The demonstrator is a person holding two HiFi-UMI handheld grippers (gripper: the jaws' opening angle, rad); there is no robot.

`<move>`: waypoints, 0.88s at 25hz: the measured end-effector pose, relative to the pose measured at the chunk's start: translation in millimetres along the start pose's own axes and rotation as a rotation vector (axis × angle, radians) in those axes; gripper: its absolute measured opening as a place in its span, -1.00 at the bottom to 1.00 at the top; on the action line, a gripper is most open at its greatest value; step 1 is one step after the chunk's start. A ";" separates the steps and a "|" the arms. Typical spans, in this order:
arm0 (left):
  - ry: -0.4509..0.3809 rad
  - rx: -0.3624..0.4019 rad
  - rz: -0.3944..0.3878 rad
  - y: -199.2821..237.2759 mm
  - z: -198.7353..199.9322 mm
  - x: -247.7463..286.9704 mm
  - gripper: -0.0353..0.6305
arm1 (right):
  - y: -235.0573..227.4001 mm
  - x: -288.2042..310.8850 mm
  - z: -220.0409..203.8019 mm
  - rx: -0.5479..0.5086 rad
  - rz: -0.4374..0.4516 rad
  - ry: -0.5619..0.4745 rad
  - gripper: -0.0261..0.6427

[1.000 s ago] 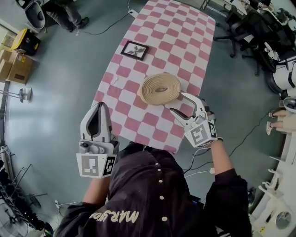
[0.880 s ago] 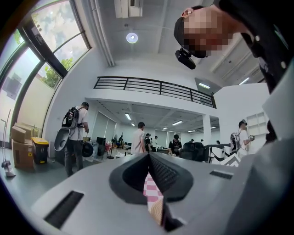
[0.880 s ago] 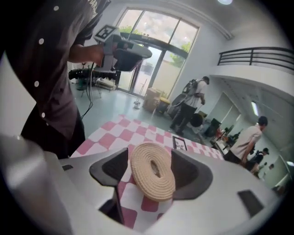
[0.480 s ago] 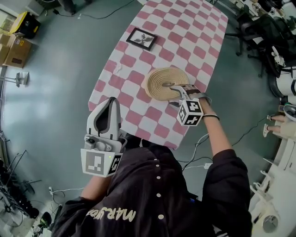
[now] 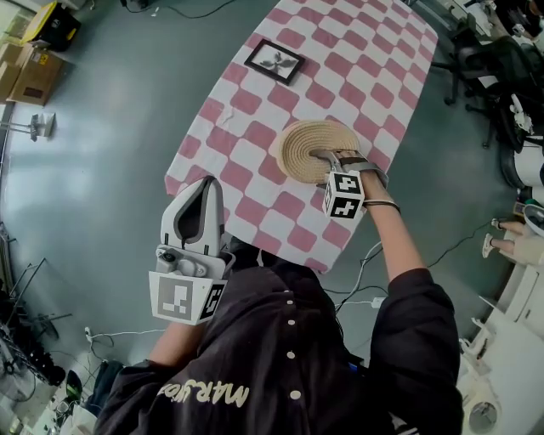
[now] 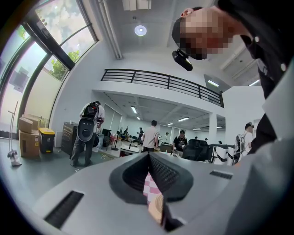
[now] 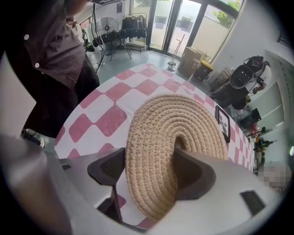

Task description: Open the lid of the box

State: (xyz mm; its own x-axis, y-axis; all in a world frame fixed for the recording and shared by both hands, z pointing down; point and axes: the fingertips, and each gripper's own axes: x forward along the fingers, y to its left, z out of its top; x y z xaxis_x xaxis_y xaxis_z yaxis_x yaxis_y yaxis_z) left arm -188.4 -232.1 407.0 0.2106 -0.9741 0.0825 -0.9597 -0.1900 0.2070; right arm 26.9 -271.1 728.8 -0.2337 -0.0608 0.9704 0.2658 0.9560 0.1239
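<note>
A round box of coiled tan rope, its lid (image 5: 304, 143) on, sits on the pink-and-white checked table (image 5: 255, 204) near the front right edge. My right gripper (image 5: 330, 158) points steeply down over the lid's near half. Its jaws have just been opening and stand wide. In the right gripper view one finger (image 7: 108, 167) is outside the lid's (image 7: 183, 119) rim and the other finger (image 7: 195, 172) is by the raised loop at its centre, neither pressing. My left gripper (image 5: 202, 183) hangs level off the table's front edge, its jaws together and nothing in them (image 6: 149, 158).
A small black picture frame (image 5: 274, 61) lies farther back on the table. Cardboard boxes (image 5: 25, 72) and a yellow bin (image 5: 53, 24) stand on the floor at left, office chairs (image 5: 501, 59) at right. People stand far off in the room (image 6: 87, 133).
My right gripper dropped from beside the box onto the lid and tipped to point down, jaws wider. The left gripper sank slightly.
</note>
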 end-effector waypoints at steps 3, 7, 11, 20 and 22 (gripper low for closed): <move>0.006 -0.003 0.006 2.8 -2.8 -1.0 -0.87 | -1.1 5.6 0.5 0.001 -0.004 0.010 0.08; 0.011 -0.005 0.011 5.7 -4.3 -2.7 -0.87 | -2.5 9.1 1.5 0.006 0.005 0.015 0.08; 0.011 -0.001 0.011 6.8 -3.2 -3.9 -0.87 | -1.9 13.1 1.0 -0.008 0.015 0.022 0.06; 0.005 0.013 -0.017 1.7 2.2 -4.7 -0.87 | -7.2 0.7 -0.9 0.002 -0.050 0.008 0.02; -0.004 0.017 -0.028 -1.9 4.7 -3.4 -0.87 | -10.8 -5.9 0.5 0.022 -0.069 -0.009 0.02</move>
State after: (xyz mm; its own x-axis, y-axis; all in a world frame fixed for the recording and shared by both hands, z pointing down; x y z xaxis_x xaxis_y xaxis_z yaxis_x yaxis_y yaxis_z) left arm -188.2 -229.1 401.7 0.2369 -0.9688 0.0734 -0.9565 -0.2193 0.1924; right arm 25.0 -280.9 721.7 -0.2590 -0.1244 0.9578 0.2284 0.9557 0.1859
